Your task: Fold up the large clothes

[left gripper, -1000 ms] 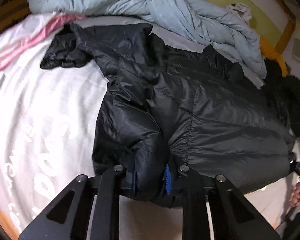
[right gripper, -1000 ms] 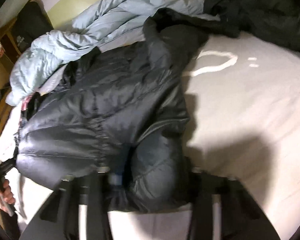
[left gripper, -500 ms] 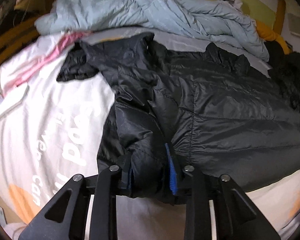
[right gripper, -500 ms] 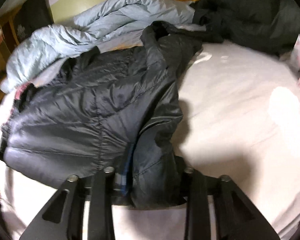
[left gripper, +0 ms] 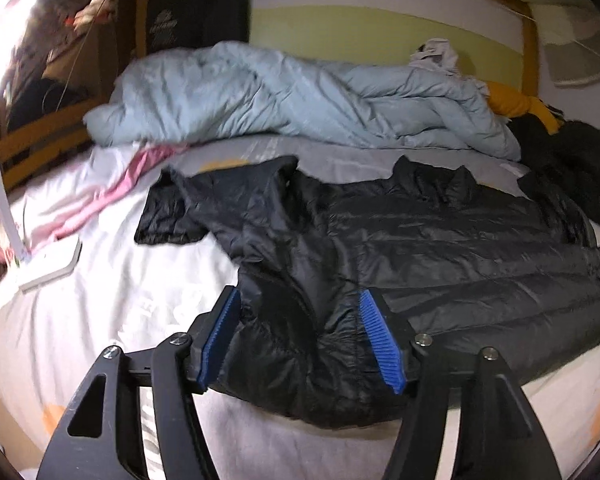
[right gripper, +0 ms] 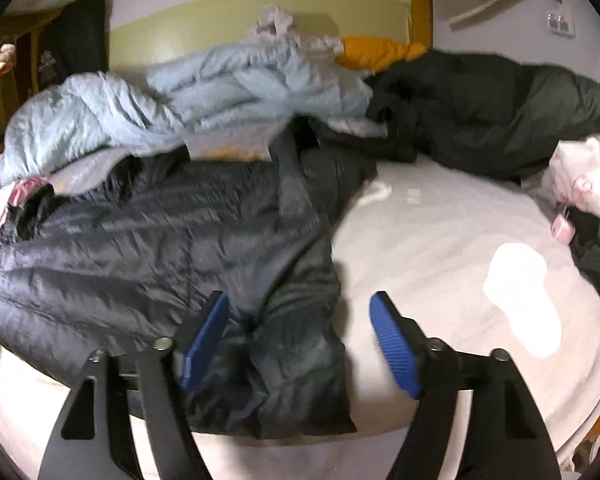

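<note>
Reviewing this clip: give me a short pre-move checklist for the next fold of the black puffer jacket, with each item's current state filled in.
1. Left gripper open, hem between its blue pads, not clamped: ok.
2. Right gripper open over the other hem corner: ok.
3. Black puffer jacket spread flat on the bed sheet: ok.
4. Sleeve tucked in: not ok, it sticks out sideways.
5. Light blue duvet off the jacket collar: cannot tell.
6. Zipper closed: cannot tell.

Glossy quilted black jacket on matt white cloth sheet.
</note>
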Tool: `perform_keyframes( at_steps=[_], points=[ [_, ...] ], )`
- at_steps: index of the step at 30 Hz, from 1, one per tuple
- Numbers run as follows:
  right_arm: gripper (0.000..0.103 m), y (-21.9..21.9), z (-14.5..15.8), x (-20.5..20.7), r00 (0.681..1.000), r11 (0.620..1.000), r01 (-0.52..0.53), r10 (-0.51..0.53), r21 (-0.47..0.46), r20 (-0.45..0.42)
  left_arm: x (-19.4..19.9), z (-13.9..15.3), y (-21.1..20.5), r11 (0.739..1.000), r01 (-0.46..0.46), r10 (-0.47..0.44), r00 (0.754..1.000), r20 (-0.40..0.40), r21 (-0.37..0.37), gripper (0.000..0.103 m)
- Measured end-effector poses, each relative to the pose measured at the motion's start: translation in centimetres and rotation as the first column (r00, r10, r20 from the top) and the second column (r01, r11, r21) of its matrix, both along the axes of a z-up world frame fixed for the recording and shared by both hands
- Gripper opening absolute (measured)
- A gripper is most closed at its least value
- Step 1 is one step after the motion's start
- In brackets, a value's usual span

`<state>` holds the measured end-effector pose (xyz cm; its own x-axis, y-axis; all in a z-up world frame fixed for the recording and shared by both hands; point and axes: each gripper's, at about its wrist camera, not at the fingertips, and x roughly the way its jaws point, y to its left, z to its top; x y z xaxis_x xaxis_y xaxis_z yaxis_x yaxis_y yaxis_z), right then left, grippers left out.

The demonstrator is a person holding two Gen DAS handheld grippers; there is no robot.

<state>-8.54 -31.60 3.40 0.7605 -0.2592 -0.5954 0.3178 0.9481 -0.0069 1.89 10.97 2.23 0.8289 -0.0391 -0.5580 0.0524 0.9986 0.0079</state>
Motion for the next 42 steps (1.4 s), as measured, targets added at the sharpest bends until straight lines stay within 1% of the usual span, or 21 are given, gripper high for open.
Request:
perform_keyframes(
  at_steps=[2,4,5,7,8,10,14,18,21,24,26,28,30,32,34,35,37,38,40,42],
  points=[
    [0.086,0.6,0.7,-0.6,0.999,0.999,-0.014,0.015,-0.030,0.043,-0.4,0.2,-0.5,1.000,0.015,-0.015,1.000,0.027,0.015,0.072],
    [0.086,1.4,1.3,-0.9,0.997,0.998,-0.024,0.029,-0.064,0.074,-0.7,0.5,-0.7,0.999,0.045,-0.045,0.998,0.040,-0.005,0.078],
    [0.087,1.5,1.5,-1.0,0.996,0.997,-0.031,0.037,-0.066,0.079,-0.8,0.6,-0.7,0.998,0.056,-0.055,0.998,0.042,-0.020,0.078],
    [0.089,1.3,1.6,-0.9,0.996,0.999,-0.051,0.052,-0.018,0.065,-1.1,0.9,-0.7,0.997,0.063,-0.061,0.997,0.051,-0.036,0.080],
    [0.089,0.9,1.5,-0.8,0.997,0.999,-0.051,0.050,0.018,0.059,-1.1,1.0,-0.6,0.997,0.061,-0.059,0.997,0.058,-0.037,0.082],
    [0.089,0.2,1.2,-0.7,0.998,0.998,-0.028,0.025,0.060,0.050,-1.1,1.0,-0.6,0.998,0.050,-0.048,0.997,0.064,-0.032,0.085],
    [0.089,-0.6,1.0,-0.9,0.998,0.998,0.003,-0.007,0.069,0.059,-1.0,0.8,-0.4,0.998,0.044,-0.041,0.998,0.057,-0.047,0.090],
    [0.089,-0.5,1.4,-1.1,0.997,0.998,0.011,-0.015,0.059,0.072,-1.0,0.6,-0.6,0.998,0.043,-0.041,0.997,0.059,-0.040,0.091],
    [0.090,0.2,1.6,-1.1,0.997,1.000,0.025,-0.026,0.004,0.070,-1.1,0.7,-0.5,0.998,0.042,-0.039,0.997,0.065,-0.048,0.091],
    [0.090,0.9,1.9,-1.2,0.997,1.000,0.002,0.000,-0.031,0.082,-1.1,0.7,-0.3,0.997,0.036,-0.032,0.997,0.068,-0.063,0.091],
    [0.090,1.1,2.2,-1.4,0.995,0.999,-0.027,0.029,-0.029,0.091,-1.1,0.7,-0.1,0.997,0.029,-0.024,0.997,0.068,-0.071,0.091],
    [0.090,1.2,2.4,-1.6,0.994,0.999,-0.044,0.045,-0.006,0.103,-0.9,0.6,0.1,0.997,0.014,-0.010,0.998,0.062,-0.073,0.091],
    [0.090,1.0,2.9,-2.0,0.992,1.000,-0.018,0.017,0.006,0.128,-0.7,0.5,0.2,0.998,0.007,-0.003,0.999,0.054,-0.068,0.091],
    [0.090,0.7,3.7,-2.2,0.989,1.000,0.008,-0.009,0.007,0.149,-0.5,0.6,0.4,0.999,-0.022,0.024,0.998,0.059,-0.041,0.091],
    [0.090,-0.3,4.8,-1.4,0.991,0.999,-0.006,0.001,0.041,0.130,-0.2,0.6,0.9,0.998,-0.048,0.050,0.997,0.061,-0.036,0.091],
    [0.090,-1.1,5.7,-0.5,0.994,0.996,-0.023,0.014,0.081,0.110,-0.1,0.5,1.2,0.998,-0.055,0.057,0.997,0.055,-0.043,0.091],
    [0.090,-2.1,6.8,0.7,0.996,0.993,-0.017,0.007,0.114,0.094,0.2,0.2,1.5,0.996,-0.065,0.067,0.997,0.042,-0.056,0.091],
    [0.090,-2.6,7.7,2.1,0.997,0.994,-0.003,-0.004,0.107,0.072,0.2,0.0,1.6,0.996,-0.066,0.068,0.997,0.039,-0.054,0.091],
    [0.088,-3.2,8.9,4.7,0.998,0.996,-0.017,0.012,0.086,0.060,0.3,-0.3,1.4,0.997,-0.066,0.067,0.997,0.032,-0.035,0.091],
    [0.080,-3.6,9.6,7.5,0.999,0.998,-0.023,0.020,0.063,0.045,0.4,-0.6,1.1,0.998,-0.057,0.058,0.998,0.030,-0.018,0.091]
  ],
)
